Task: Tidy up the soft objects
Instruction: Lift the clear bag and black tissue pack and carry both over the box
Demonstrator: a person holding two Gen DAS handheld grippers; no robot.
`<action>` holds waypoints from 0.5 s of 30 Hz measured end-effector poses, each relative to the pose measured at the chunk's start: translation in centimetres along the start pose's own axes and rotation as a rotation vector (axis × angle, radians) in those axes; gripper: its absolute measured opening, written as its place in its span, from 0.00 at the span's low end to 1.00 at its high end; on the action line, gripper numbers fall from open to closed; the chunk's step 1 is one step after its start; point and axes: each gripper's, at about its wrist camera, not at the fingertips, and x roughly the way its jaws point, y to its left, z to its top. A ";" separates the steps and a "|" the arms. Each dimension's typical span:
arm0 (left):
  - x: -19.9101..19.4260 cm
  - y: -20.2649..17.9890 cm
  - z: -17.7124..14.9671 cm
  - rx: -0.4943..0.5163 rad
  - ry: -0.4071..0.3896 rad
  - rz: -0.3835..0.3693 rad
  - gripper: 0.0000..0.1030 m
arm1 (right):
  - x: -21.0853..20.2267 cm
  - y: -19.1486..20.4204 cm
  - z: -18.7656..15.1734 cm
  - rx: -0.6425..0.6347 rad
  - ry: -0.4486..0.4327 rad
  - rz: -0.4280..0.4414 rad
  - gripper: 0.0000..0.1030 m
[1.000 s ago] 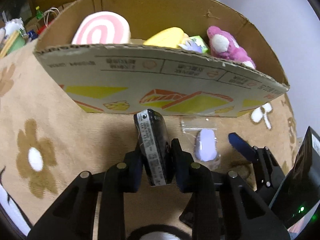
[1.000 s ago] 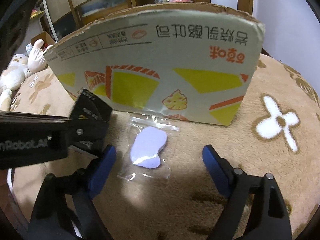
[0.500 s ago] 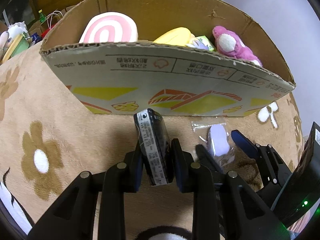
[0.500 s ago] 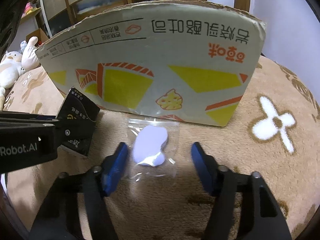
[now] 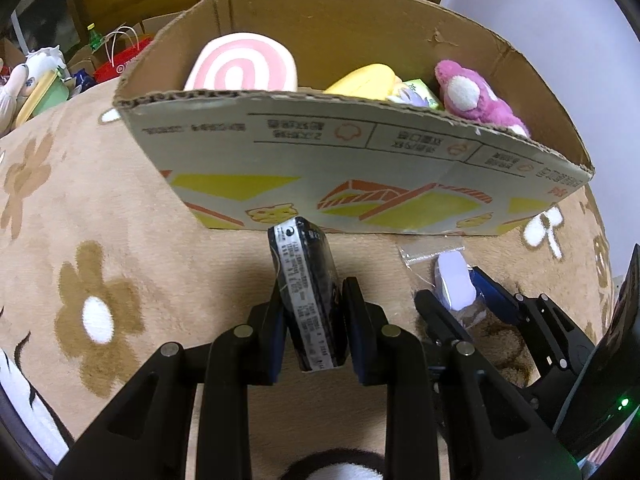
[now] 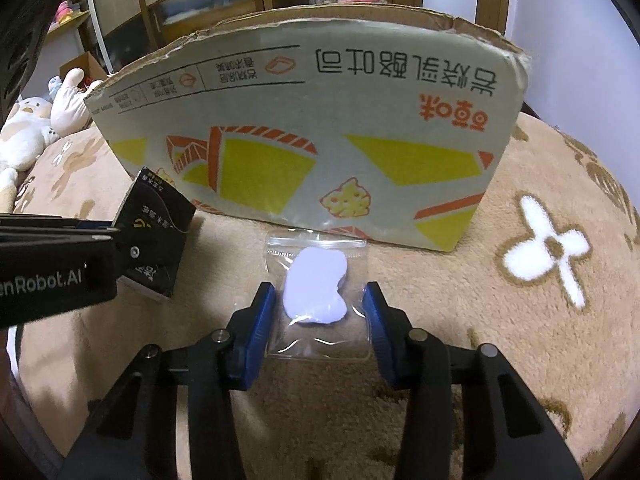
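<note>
While the left tongs (image 5: pixel 314 322) keep their pinch on the black packet (image 5: pixel 306 292), which stands upright between the fingers above the brown flowered blanket (image 5: pixel 100 240) and just in front of the cardboard box (image 5: pixel 360 168), the bigger change is on the right side. The right tongs (image 6: pixel 320 316) have narrowed a lot compared with one second ago, when they stood wide apart. Now their blue fingers (image 6: pixel 262 314) sit just beside both edges of the clear zip bag (image 6: pixel 318 300) with the lilac soft piece (image 6: pixel 316 288) inside, but they seem not fully pressed on it yet, so they are partly spread. The bag lies flat on the blanket, near the box front wall. Inside the box, the pink swirl cushion (image 5: pixel 242 66), the yellow plush (image 5: pixel 366 78) and the magenta plush (image 5: pixel 472 98) are already stored. In judgement, the grasp of the bag is almost done, and afterwards both things probably must be lifted over the wall. The thin plastic could slip or crumple when it is squeezed.
</note>
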 end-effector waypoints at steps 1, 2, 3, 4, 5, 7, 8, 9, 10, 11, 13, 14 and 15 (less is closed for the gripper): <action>-0.2 0.0 -0.2 -0.001 -0.003 0.003 0.24 | -0.1 -0.1 -0.1 0.004 0.002 0.003 0.46; -0.2 -0.1 -0.3 -0.001 -0.006 0.006 0.24 | -0.3 -0.2 -0.1 0.007 0.004 0.005 0.46; -0.3 0.0 -0.4 0.001 -0.009 0.010 0.24 | -0.4 -0.4 -0.2 0.010 0.005 0.005 0.46; -0.5 -0.1 -0.5 0.005 -0.016 0.016 0.24 | -0.6 -0.4 -0.2 0.011 0.006 0.005 0.46; -0.7 -0.2 -0.6 0.008 -0.022 0.020 0.24 | -0.8 -0.4 -0.3 0.012 0.004 0.004 0.46; -1.3 -0.3 -0.9 0.014 -0.034 0.028 0.24 | -1.3 -0.5 -0.3 0.012 -0.003 0.000 0.46; -1.5 -0.4 -1.1 0.017 -0.040 0.032 0.24 | -1.6 -0.6 -0.3 0.014 -0.007 -0.002 0.46; -1.9 -0.5 -1.3 0.020 -0.048 0.038 0.24 | -2.0 -0.8 -0.3 0.018 -0.013 -0.001 0.46; -2.3 -0.7 -1.4 0.025 -0.056 0.043 0.24 | -2.2 -0.9 -0.3 0.022 -0.018 -0.002 0.46; -2.6 -0.8 -1.6 0.030 -0.064 0.049 0.24 | -2.7 -1.1 -0.3 0.029 -0.026 -0.002 0.46; -3.3 -1.1 -2.0 0.040 -0.078 0.059 0.24 | -3.4 -1.5 -0.4 0.037 -0.037 -0.001 0.46; -3.6 -1.1 -2.2 0.044 -0.084 0.062 0.24 | -3.9 -1.7 -0.4 0.041 -0.045 -0.004 0.46; -4.0 -1.2 -2.4 0.048 -0.091 0.066 0.24 | -4.2 -1.9 -0.5 0.043 -0.049 -0.005 0.46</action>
